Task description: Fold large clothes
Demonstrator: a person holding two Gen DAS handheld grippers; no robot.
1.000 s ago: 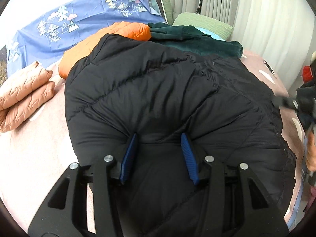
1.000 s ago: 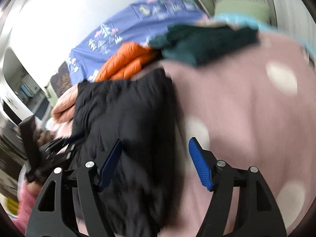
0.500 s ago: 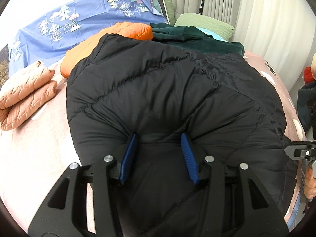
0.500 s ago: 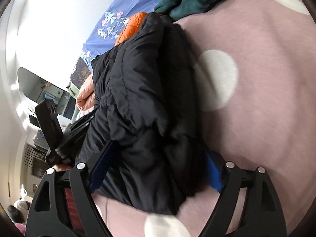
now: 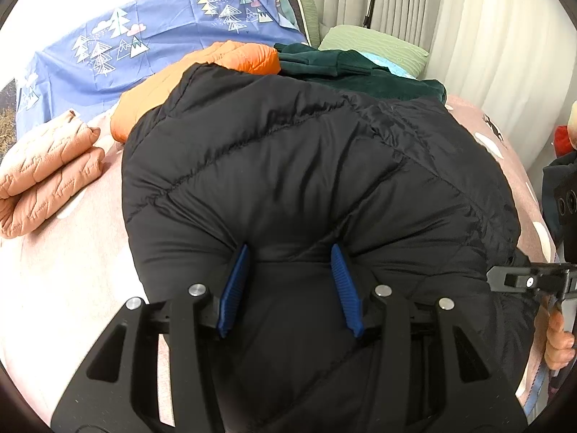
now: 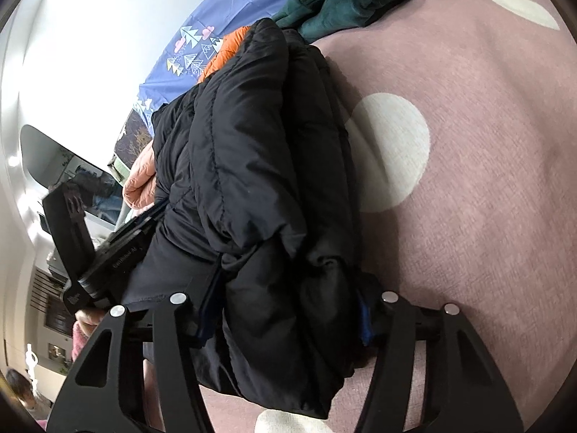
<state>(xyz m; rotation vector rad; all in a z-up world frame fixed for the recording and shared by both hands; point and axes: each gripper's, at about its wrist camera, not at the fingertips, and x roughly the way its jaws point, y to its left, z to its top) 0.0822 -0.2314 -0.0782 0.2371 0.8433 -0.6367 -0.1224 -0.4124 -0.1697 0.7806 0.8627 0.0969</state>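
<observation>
A black puffer jacket [image 5: 306,162] lies folded in thick layers on the pink bed cover. My left gripper [image 5: 289,252] is shut on a bunched fold at the jacket's near edge, the blue pads sunk into the fabric. In the right wrist view the jacket [image 6: 252,144] runs away from me as a thick stack. My right gripper [image 6: 288,288] straddles that stack's near end. Its jaws are closing and its pads are buried in the cloth. The right gripper [image 5: 523,279] shows at the jacket's right edge, and the left gripper [image 6: 119,249] at its left.
Behind the black jacket lie an orange jacket [image 5: 234,54] and a dark green garment [image 5: 353,72]. A folded peach quilted piece [image 5: 47,173] sits at the left. A blue printed sheet [image 5: 144,36], green pillow [image 5: 371,41] and curtains [image 5: 487,36] stand beyond. The dotted pink cover [image 6: 487,144] stretches right.
My right gripper came down from above the bed onto the jacket's end, and its jaws narrowed around the layers. The left gripper kept its hold and did not move.
</observation>
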